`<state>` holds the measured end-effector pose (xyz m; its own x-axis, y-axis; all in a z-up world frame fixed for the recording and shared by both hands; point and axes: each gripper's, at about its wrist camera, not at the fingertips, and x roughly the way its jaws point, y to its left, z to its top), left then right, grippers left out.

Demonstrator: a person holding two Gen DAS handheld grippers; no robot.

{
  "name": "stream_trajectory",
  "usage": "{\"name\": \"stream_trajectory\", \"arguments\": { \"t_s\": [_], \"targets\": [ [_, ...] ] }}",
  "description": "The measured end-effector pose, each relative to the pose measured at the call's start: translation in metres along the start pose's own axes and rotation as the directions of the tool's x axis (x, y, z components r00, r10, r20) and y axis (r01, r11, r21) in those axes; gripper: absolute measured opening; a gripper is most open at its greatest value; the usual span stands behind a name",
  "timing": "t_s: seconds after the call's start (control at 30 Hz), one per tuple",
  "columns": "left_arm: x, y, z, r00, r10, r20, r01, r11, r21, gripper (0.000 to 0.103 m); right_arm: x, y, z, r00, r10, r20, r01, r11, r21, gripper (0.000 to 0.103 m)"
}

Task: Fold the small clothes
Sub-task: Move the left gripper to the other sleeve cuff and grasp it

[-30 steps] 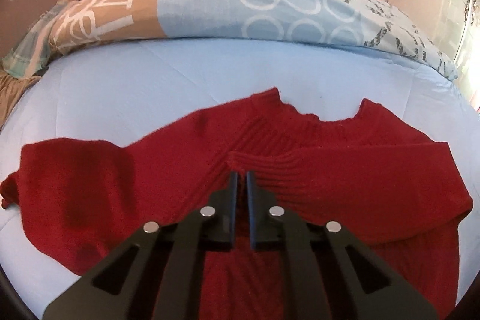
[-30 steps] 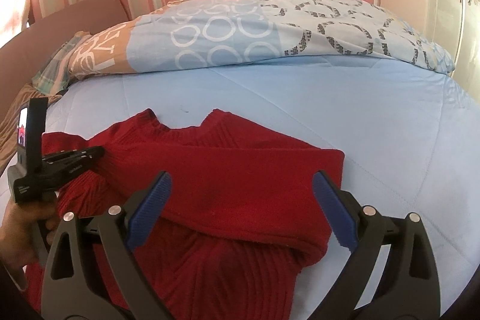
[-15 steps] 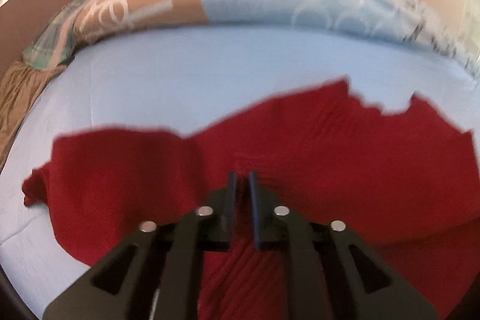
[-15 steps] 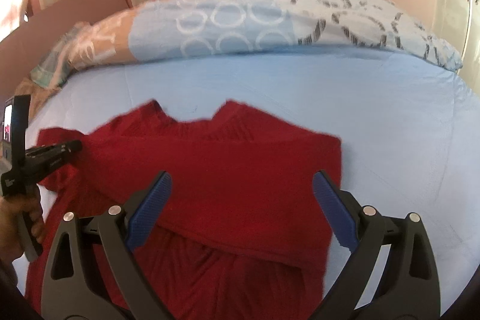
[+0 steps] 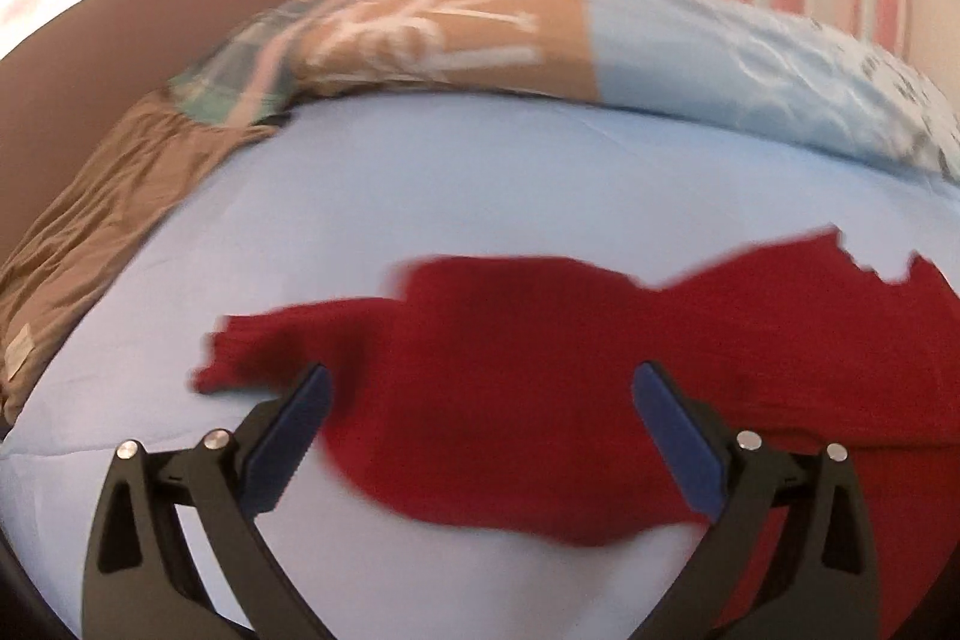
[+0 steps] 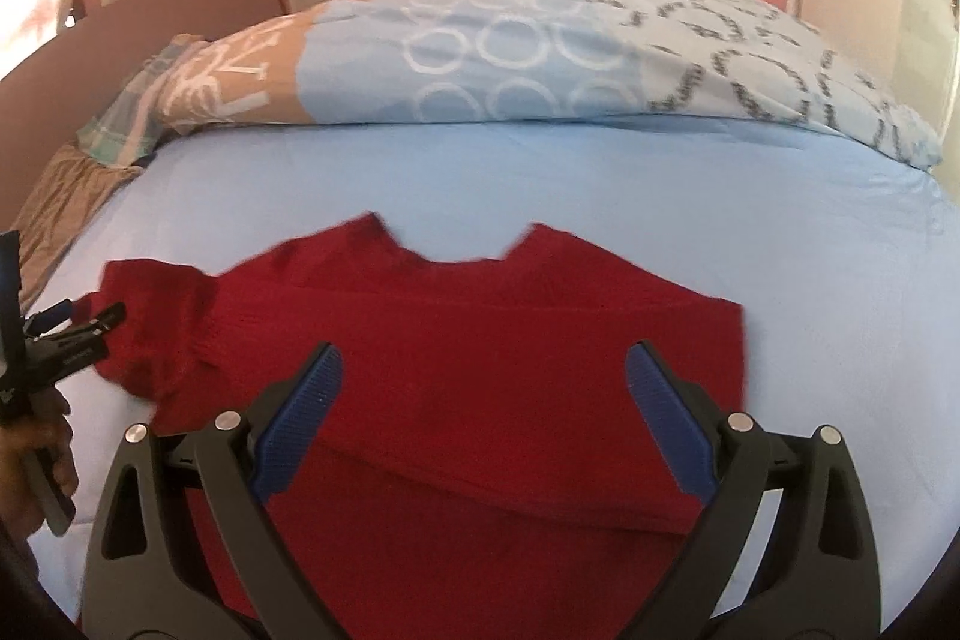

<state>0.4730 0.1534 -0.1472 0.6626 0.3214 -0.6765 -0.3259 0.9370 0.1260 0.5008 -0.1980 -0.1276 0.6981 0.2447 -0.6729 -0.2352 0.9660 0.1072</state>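
Red sweater [image 6: 480, 370] flat on bed [image 6: 600, 196], one sleeve folded across chest. Left claw [image 5: 480, 400] opening, nothing gripped. Right claw [image 6: 483, 376] wide, empty, above sweater.

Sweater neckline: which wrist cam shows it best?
Right wrist. The red sweater lies near centre there, and its neckline shows whole and fairly sharp against the blue sheet. In the left wrist view the neckline sits at the far right edge, blurred by motion and partly cut off.
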Motion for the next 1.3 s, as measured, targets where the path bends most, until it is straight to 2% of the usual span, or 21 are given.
{"name": "stream_trajectory", "arguments": {
  "t_s": [0.17,0.27,0.37,0.63,0.8,0.87,0.93,1.03,1.13,1.23,1.3],
  "targets": [
    [0.003,0.109,-0.004,1.000,0.013,-0.015,-0.015,0.984,-0.179,0.100,-0.004,0.032,-0.002,1.000,0.030,-0.007,-0.030,0.998,-0.048,0.098],
    [0.009,0.149,-0.009,0.999,0.029,-0.030,-0.035,0.973,-0.229,0.100,-0.009,0.044,-0.006,0.999,0.041,-0.006,-0.042,0.997,-0.065,0.098],
    [0.012,0.170,-0.012,0.999,0.033,-0.023,-0.037,0.973,-0.227,0.100,-0.013,0.049,-0.009,0.999,0.041,-0.007,-0.041,0.996,-0.075,0.098],
    [0.024,0.192,-0.018,0.999,-0.028,0.037,0.032,0.996,-0.089,0.100,-0.019,0.048,-0.012,1.000,0.028,-0.003,-0.028,0.996,-0.087,0.098],
    [0.053,0.204,-0.017,0.999,-0.030,-0.024,0.027,0.992,-0.123,0.100,-0.019,0.048,-0.014,1.000,0.030,-0.009,-0.030,0.995,-0.090,0.098],
    [0.065,0.211,-0.018,0.998,-0.030,-0.049,0.022,0.987,-0.156,0.095,-0.019,0.048,-0.015,0.999,0.032,-0.010,-0.033,0.995,-0.090,0.098],
    [0.075,0.210,-0.017,0.996,-0.049,-0.074,0.038,0.989,-0.140,0.089,-0.018,0.049,-0.015,0.999,0.033,-0.011,-0.034,0.995,-0.093,0.098],
    [0.094,0.205,-0.017,0.989,-0.087,-0.120,0.071,0.989,-0.128,0.087,-0.015,0.050,-0.016,0.999,0.032,-0.014,-0.033,0.995,-0.097,0.098],
    [0.108,0.208,-0.013,0.973,-0.182,-0.145,0.153,0.969,-0.192,0.086,-0.013,0.052,-0.016,0.999,0.033,-0.021,-0.035,0.994,-0.102,0.098],
    [0.112,0.198,-0.012,0.969,-0.186,-0.160,0.161,0.975,-0.156,0.085,-0.008,0.057,-0.016,0.998,0.048,-0.030,-0.051,0.992,-0.112,0.098],
    [0.110,0.190,-0.012,0.970,-0.186,-0.159,0.169,0.979,-0.115,0.075,-0.008,0.065,-0.017,0.998,0.054,-0.022,-0.057,0.990,-0.128,0.098]
  ]
}}
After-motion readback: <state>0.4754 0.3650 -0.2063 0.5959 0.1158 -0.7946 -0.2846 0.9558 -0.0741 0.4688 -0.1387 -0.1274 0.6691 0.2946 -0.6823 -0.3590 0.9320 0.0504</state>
